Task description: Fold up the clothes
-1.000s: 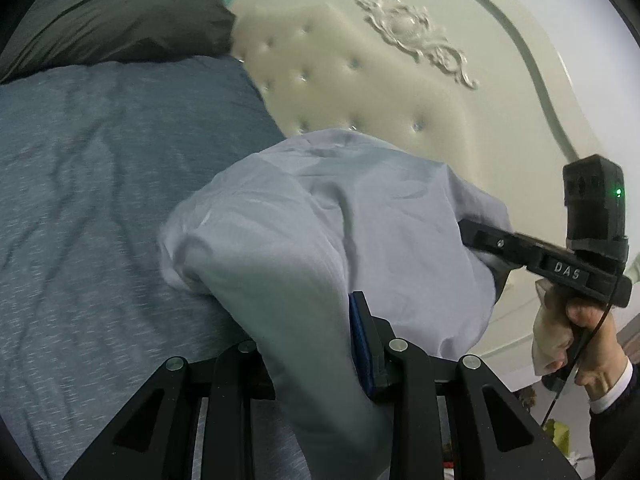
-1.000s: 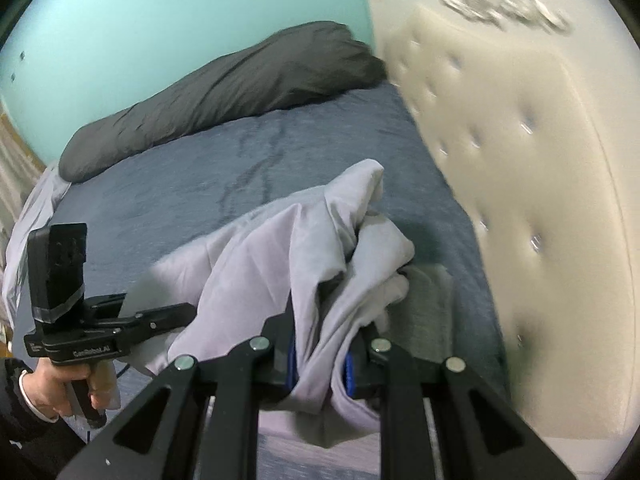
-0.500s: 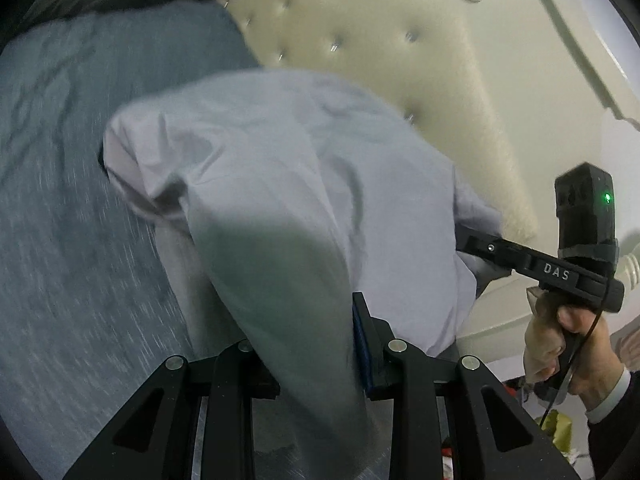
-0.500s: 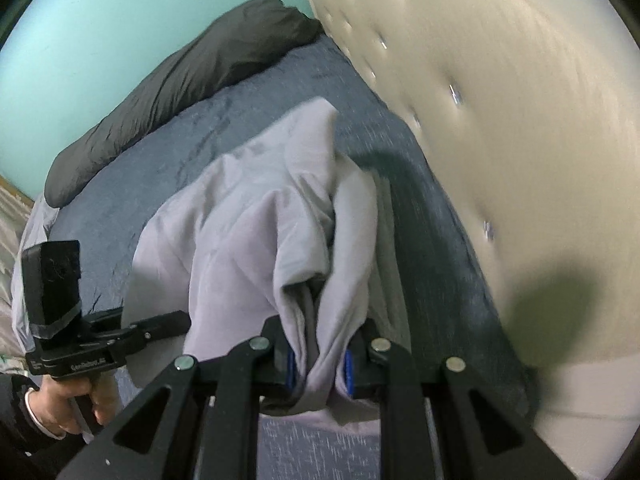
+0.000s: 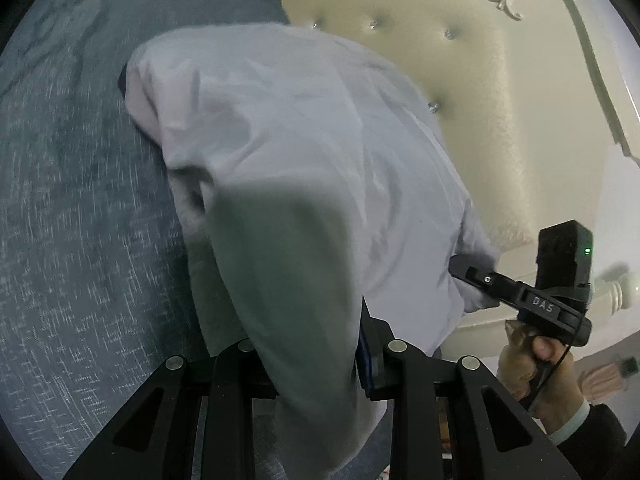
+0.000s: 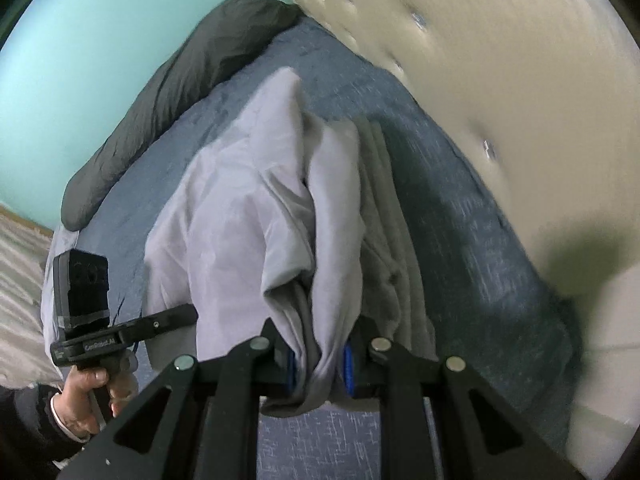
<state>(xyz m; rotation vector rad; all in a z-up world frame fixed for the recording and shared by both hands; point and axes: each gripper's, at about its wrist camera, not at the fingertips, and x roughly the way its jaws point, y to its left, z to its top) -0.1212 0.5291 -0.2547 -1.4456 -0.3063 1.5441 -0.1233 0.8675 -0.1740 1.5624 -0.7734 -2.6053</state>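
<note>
Open blue bedspread (image 6: pixel 360 92) lies left; the headboard (image 6: pixel 500 80) crowds right. The lavender garment (image 6: pixel 248 216) stretches near-to-far, clenched by the left gripper (image 5: pixel 312 364) and right gripper (image 6: pixel 320 364).

The right gripper (image 5: pixel 472 276) at four o'clock in the left wrist view bears white letters "DAS". The left gripper's (image 6: pixel 176 320) label at eight o'clock is blurred.
</note>
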